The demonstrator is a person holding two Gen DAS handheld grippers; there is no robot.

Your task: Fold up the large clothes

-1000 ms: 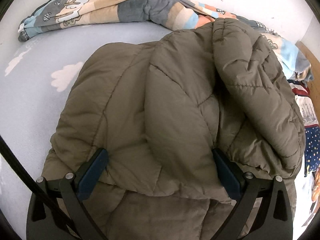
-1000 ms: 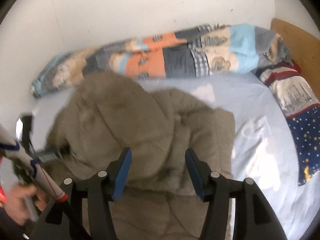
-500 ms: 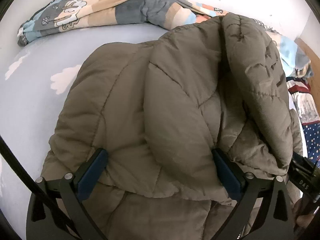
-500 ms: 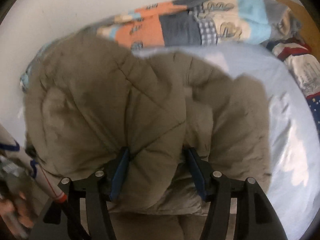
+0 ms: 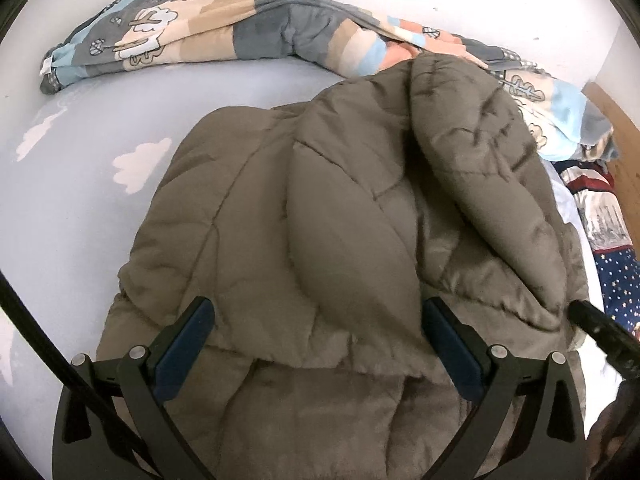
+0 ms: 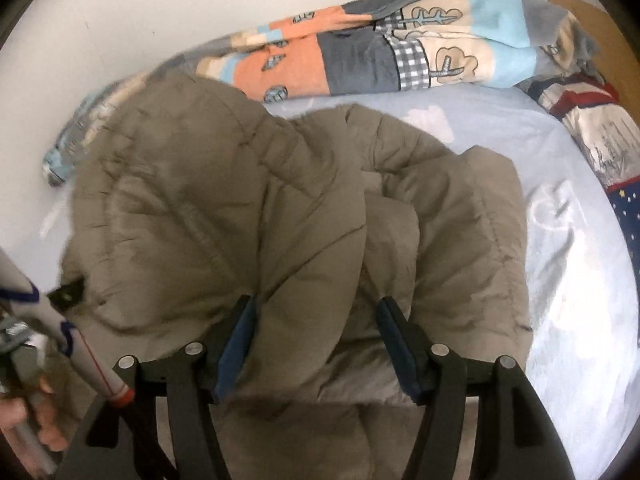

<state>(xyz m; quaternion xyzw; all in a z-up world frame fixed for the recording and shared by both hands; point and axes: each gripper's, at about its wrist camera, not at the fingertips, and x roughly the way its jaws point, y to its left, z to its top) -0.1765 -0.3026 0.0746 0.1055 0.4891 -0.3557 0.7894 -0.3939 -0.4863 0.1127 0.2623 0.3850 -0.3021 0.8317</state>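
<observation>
An olive-brown quilted puffer jacket (image 5: 320, 248) lies folded on the pale blue bed sheet (image 5: 80, 208), its padding between the wide-apart left tool (image 5: 318, 320) and the opening right tool (image 6: 316, 320).

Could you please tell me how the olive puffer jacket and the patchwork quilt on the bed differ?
The olive puffer jacket is one plain colour; the patchwork quilt mixes orange, blue, grey and cream blocks with tree prints. The jacket lies folded mid-bed, near the cameras; the quilt is rolled long against the wall. Both are padded and rest on the cloud-print sheet.
</observation>
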